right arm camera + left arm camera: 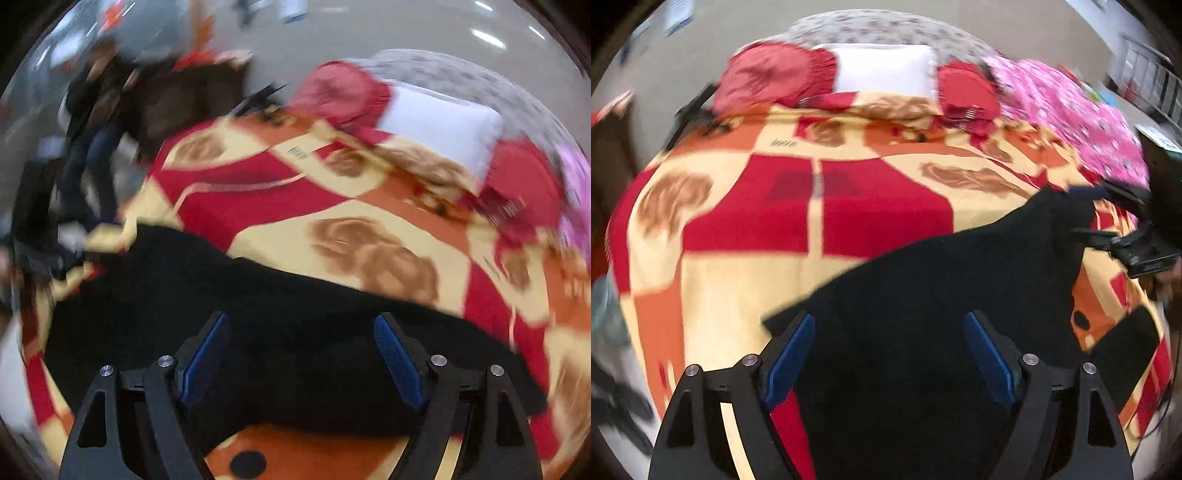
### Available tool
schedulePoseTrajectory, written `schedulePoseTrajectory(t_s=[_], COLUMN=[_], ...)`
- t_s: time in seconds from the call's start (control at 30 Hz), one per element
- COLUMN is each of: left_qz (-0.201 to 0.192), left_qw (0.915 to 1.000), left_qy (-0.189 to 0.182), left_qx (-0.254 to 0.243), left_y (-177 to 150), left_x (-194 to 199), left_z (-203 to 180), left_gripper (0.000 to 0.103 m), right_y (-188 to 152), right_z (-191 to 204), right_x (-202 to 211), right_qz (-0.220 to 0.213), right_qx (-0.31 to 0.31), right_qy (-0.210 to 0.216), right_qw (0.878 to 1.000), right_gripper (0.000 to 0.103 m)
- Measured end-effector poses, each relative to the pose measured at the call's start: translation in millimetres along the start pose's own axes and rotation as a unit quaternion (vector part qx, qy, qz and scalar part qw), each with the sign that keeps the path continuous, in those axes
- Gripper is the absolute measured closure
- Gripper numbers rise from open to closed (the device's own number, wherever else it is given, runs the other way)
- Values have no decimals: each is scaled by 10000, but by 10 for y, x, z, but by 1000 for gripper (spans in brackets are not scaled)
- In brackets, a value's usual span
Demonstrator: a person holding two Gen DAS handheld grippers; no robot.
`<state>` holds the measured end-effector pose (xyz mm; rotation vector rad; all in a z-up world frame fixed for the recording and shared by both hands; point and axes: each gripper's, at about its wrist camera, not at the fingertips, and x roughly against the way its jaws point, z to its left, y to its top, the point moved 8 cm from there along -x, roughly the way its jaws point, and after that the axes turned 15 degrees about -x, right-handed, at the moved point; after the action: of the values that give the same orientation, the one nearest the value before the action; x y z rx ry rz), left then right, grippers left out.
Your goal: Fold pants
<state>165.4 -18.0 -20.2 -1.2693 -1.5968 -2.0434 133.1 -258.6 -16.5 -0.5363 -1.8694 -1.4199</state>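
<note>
Black pants (942,288) lie on a bed covered by a red, orange and cream blanket (820,218). My left gripper (890,325) is open and empty, its blue pads above the near part of the pants. In the right wrist view the pants (280,306) stretch from left to right across the blanket (369,236). My right gripper (301,325) is open and empty above their middle. The right gripper (1108,218) also shows at the right edge of the left wrist view, at the far end of the pants. Both views are blurred.
Red pillows (772,74) and a white pillow (882,66) lie at the head of the bed. A pink patterned cloth (1078,110) lies at the far right. A dark piece of furniture (192,99) and clutter stand left of the bed.
</note>
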Motion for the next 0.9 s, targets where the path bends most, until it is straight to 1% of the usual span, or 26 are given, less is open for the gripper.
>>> schedulePoseTrajectory(t_s=[0.07,0.13,0.2,0.27,0.3,0.33,0.37,0.4,0.43,0.47,0.53,0.6,0.63,0.67,0.73,0.77,0.8,0.83,0.9], left_qz=[2,26,112,235,305,366,425,448,478,499,554,520,473,410,242,205,128,82,-46], left_qw=[9997,9994,9985,9970,9959,9944,9927,9914,9899,9889,9875,9867,9863,9860,9851,9854,9860,9860,9851], left_qy=[-59,-82,-183,-118,-43,44,124,171,195,211,195,178,179,190,224,209,171,155,129], left_qx=[-237,-348,-512,-724,-852,-992,-1124,-1217,-1321,-1382,-1460,-1531,-1567,-1603,-1686,-1675,-1654,-1656,-1713], left_y=[87,124,146,178,191,211,220,240,250,260,251,240,239,239,222,211,188,150,29], left_x=[-112,-224,-352,-492,-566,-636,-704,-752,-809,-839,-894,-882,-851,-805,-642,-589,-498,-412,-195], left_z=[47,96,79,63,51,32,18,-5,-38,-75,-146,-219,-263,-299,-396,-421,-464,-491,-581], left_gripper=[20,20,20,20,20,20,20,20,20,20,21,21,23,26,48,54,69,80,87], right_y=[21,49,71,91,87,71,61,35,0,-22,-81,-107,-115,-137,-191,-206,-275,-315,-437], right_z=[136,243,303,382,417,441,472,501,521,525,538,555,555,555,576,585,614,641,722], right_x=[-145,-280,-359,-459,-511,-554,-604,-644,-687,-710,-666,-498,-426,-315,-114,-51,79,171,441], right_qz=[98,135,172,226,271,333,405,487,618,699,718,578,551,535,474,462,441,404,309], right_qx=[539,1051,1343,1627,1740,1850,1946,2007,1979,1930,1865,1699,1598,1467,1333,1318,1280,1244,1029], right_qy=[-174,-358,-403,-443,-459,-480,-510,-530,-506,-494,-556,-465,-405,-328,-264,-258,-242,-230,12], right_qw=[9983,9937,9900,9854,9833,9810,9787,9770,9770,9775,9783,9827,9848,9872,9896,9899,9905,9911,9942], right_gripper=[21,20,19,19,21,28,39,71,91,90,92,93,93,93,94,97,98,103,103])
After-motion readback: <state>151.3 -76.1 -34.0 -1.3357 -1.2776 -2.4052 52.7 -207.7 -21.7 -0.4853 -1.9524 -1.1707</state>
